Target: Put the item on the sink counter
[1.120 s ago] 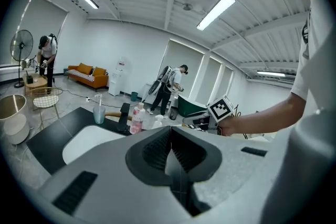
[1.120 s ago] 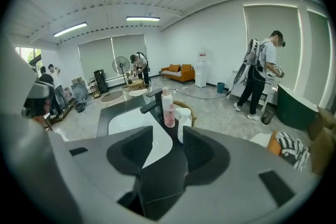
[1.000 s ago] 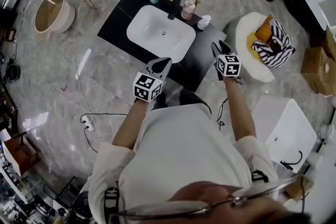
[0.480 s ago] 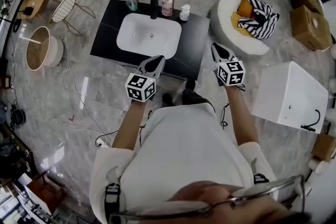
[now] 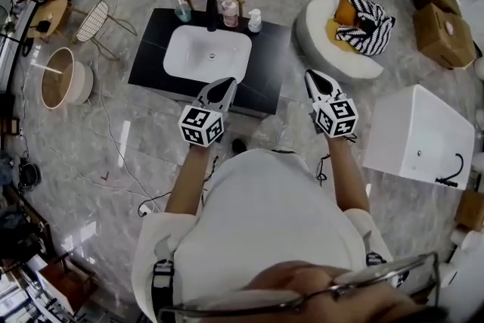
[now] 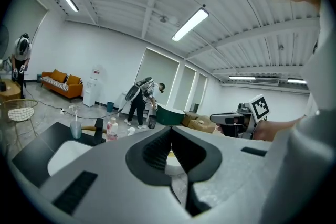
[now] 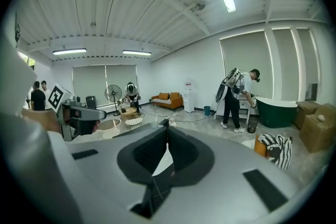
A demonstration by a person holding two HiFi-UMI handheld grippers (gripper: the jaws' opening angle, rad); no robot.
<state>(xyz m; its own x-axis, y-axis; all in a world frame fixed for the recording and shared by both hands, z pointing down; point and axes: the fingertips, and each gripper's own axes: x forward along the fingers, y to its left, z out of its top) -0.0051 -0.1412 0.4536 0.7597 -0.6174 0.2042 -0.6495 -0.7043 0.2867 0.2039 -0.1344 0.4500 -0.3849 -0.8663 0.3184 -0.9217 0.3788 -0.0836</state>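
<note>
Pressed tip to tip on nothing at the left gripper [image 5: 220,90] and at the right gripper [image 5: 317,79] — both poised just short of the black sink counter [image 5: 268,68]. Hard to name the item meant; likeliest the striped fabric bundle [image 5: 368,25] lying on the white pouffe [image 5: 318,45], right of the counter, well apart from both grippers. Probably soft, light, floppy — best pinched at a thick fold or strap.
</note>
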